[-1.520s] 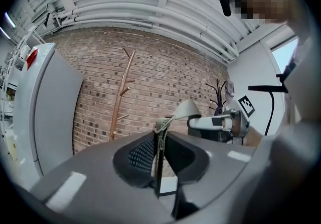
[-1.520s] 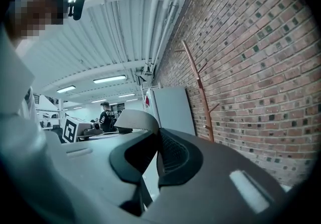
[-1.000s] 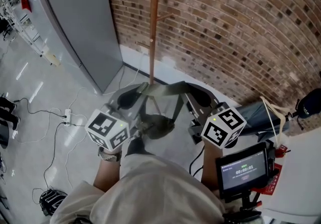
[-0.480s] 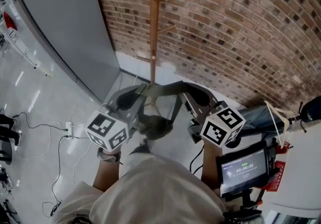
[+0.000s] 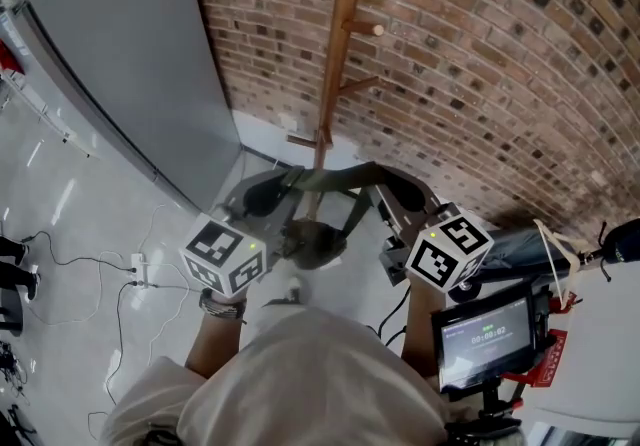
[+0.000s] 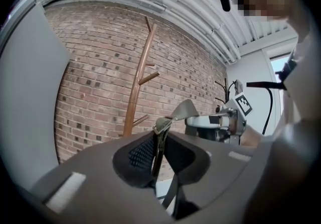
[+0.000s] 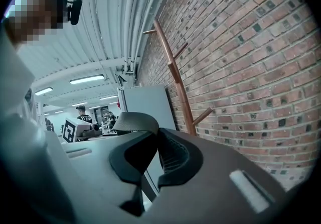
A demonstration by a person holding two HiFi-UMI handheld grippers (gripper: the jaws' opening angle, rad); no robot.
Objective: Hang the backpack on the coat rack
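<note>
While our left gripper (image 5: pixel 283 184) and right gripper (image 5: pixel 388 196) each clamped the strap (image 5: pixel 335 177), the backpack (image 5: pixel 312 244) hanging near the rack (image 5: pixel 335 64), we reckoned it best to keep the strap taut, raise it over a peg (image 5: pixel 365 29) and lower squarely.

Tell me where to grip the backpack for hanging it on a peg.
By its strap, one end in the left gripper, the other in the right gripper, coming from the near side. The span between them faces the coat rack, the backpack hanging below, so it can likely drop over a peg.
</note>
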